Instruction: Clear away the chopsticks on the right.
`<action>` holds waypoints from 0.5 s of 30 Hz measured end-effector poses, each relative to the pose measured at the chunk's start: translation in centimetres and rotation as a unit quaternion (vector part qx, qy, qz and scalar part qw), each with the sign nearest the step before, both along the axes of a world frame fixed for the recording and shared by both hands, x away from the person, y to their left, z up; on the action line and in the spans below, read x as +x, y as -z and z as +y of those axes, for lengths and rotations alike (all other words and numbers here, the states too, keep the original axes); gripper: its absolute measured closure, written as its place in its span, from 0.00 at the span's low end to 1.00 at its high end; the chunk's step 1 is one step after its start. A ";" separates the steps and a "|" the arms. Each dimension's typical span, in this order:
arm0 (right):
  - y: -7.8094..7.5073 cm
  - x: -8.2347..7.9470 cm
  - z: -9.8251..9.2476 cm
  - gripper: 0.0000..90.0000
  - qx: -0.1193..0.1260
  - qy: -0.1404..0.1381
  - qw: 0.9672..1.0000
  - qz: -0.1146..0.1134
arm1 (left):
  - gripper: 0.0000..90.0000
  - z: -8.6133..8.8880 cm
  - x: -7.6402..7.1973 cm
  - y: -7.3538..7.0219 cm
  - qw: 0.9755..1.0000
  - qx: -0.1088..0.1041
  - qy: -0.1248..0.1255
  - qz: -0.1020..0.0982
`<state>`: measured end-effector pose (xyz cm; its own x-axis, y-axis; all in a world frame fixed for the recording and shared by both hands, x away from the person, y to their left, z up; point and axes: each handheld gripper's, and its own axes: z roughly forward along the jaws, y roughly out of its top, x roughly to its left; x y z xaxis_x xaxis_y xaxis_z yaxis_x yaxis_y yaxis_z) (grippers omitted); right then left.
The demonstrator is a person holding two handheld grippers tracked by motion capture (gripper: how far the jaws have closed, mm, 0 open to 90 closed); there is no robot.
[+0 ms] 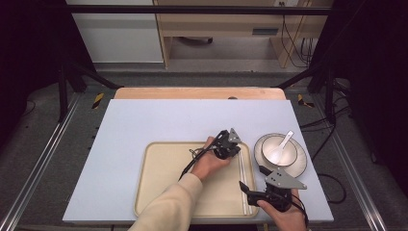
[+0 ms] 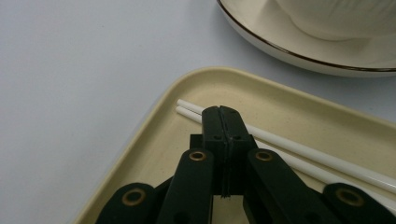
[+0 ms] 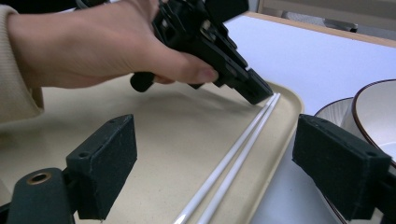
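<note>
Two white chopsticks are laid along the right edge of a beige tray on a pale blue table.

The left gripper, jaws pressed together, is tipped over their far ends, perhaps touching; the right gripper is held wide apart near the tray's right front corner. A spoon is seen in a bowl on a brown-rimmed plate; wooden furniture is seen behind. No writing can be read.

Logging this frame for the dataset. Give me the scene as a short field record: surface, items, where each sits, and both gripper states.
surface: pale table
tray: beige tray, near edge of table
chopsticks: white chopsticks, side by side along tray's right edge
dishes: bowl on brown-rimmed plate, right of tray
spoon: white spoon in bowl
left gripper: shut, tip over chopsticks' far end
right gripper: open, chopsticks between jaws in its view
</note>
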<state>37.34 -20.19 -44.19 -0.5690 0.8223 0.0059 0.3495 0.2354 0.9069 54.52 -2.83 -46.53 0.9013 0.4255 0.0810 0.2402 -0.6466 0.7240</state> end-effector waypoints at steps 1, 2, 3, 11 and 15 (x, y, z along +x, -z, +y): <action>0.0 0.0 0.0 0.15 -0.003 0.000 1.000 -0.001 | 1.00 0.7 -0.4 -0.5 1.000 -0.005 0.001 -0.004; 0.0 0.0 0.0 0.15 -0.003 0.001 1.000 -0.001 | 1.00 1.3 -0.7 -0.7 1.000 -0.009 0.000 -0.006; 0.1 0.0 0.0 0.15 -0.003 0.001 1.000 -0.001 | 1.00 2.0 -0.9 -1.0 1.000 -0.009 0.000 -0.010; 0.1 0.0 0.2 0.14 -0.008 0.004 1.000 -0.007 | 0.99 10.4 -4.0 -2.6 0.998 -0.043 -0.029 -0.034; 0.1 0.0 0.2 0.13 -0.009 0.005 1.000 -0.009 | 0.71 16.3 -6.5 -2.7 0.991 -0.090 -0.068 -0.065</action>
<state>37.35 -19.98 -44.33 -0.5611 0.8275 -0.0193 0.3347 0.2482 0.9091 48.01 13.47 -43.81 0.8214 0.5606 0.1048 0.2133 -0.4724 0.8552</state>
